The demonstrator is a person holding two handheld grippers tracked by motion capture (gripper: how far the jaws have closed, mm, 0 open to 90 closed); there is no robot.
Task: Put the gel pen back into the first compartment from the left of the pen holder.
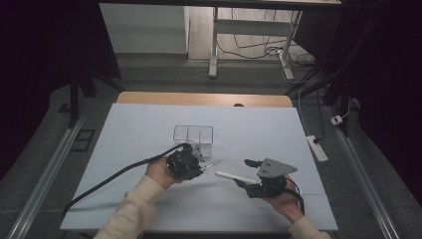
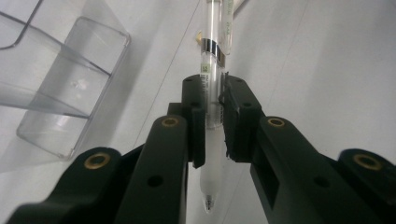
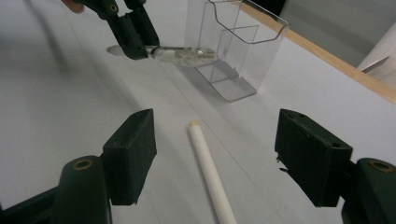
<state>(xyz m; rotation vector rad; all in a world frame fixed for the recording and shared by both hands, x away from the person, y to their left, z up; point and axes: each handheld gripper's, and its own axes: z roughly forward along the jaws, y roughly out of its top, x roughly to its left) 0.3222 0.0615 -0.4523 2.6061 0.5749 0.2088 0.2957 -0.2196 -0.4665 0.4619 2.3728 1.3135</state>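
While the left gripper (image 1: 199, 160) pinches a clear pen (image 2: 213, 93) between its closed jaws, the pen's far end points toward the clear plastic organizer (image 1: 193, 135) standing just beyond it on the white table sheet (image 1: 129, 134). To the right and nearer, the right gripper (image 1: 244, 173) holds its jaws wide apart with nothing gripped; a white pen (image 3: 209, 164) lies flat on the sheet between them, touching neither pad, its tip aimed left toward the other gripper.
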